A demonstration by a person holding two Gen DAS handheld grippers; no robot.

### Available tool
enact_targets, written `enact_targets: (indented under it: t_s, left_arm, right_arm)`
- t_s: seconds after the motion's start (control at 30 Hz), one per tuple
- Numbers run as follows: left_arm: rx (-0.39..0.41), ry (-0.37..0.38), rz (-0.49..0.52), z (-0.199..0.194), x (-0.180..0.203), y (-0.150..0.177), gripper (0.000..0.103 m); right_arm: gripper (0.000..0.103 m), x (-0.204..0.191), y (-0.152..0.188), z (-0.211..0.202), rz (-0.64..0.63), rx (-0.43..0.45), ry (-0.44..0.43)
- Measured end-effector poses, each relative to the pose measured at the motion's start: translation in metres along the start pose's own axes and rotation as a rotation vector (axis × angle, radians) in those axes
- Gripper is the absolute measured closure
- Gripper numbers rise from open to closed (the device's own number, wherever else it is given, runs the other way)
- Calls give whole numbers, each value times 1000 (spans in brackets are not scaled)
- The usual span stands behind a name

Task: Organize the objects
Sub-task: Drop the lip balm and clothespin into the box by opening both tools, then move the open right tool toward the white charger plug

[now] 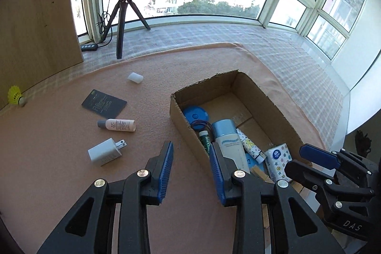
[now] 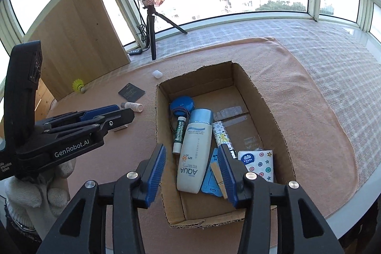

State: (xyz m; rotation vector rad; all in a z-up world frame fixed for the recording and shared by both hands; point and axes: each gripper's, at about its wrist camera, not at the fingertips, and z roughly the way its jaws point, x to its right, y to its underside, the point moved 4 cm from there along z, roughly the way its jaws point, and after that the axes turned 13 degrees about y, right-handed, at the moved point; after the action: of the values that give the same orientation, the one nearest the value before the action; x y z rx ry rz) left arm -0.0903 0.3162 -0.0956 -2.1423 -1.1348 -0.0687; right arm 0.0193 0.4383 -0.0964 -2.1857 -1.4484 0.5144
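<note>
Box [image 2: 273,116] sat mid-frame on the bench, already holding the sunscreen [image 2: 194,154], lip balm [image 2: 179,135] and tissues [image 2: 259,164]. Charger [image 1: 104,152], bottle [image 1: 117,125], card [image 1: 104,104] lay left, outside. Both grippers, left [image 1: 191,173] and right [image 2: 191,174], were open, empty. Next: take the charger by its flat sides. Box's near corner was hidden behind fingers.

An open cardboard box [image 2: 257,97] is sitting on the peach cloth, holding a white sunscreen bottle [image 2: 194,154] lying flat, a lip balm stick [image 2: 179,135], a blue round case [image 2: 182,105] and a tissue pack [image 2: 258,163]. Left of it are lying a white charger [image 1: 104,151], a small pink bottle [image 1: 117,125], a dark card [image 1: 104,103] and a yellow shuttlecock [image 1: 16,95].
</note>
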Motion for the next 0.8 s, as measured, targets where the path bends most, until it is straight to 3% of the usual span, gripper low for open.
enact_targets:
  t_s: [0.2,0.5,0.8]
  left_arm:
    - [54,-107,-61,-39,-45,22,69]
    - [121,-211,-244,-101,-137,65,69]
    - [102,-256,-331,-121,-193,98,69]
  right_arm:
    - [61,-49,-20,7,-81,-7,-24]
    - [61,-127,-40,27,-237,-20,-39]
    - [61,-184,-40,57,-308,-61,-83]
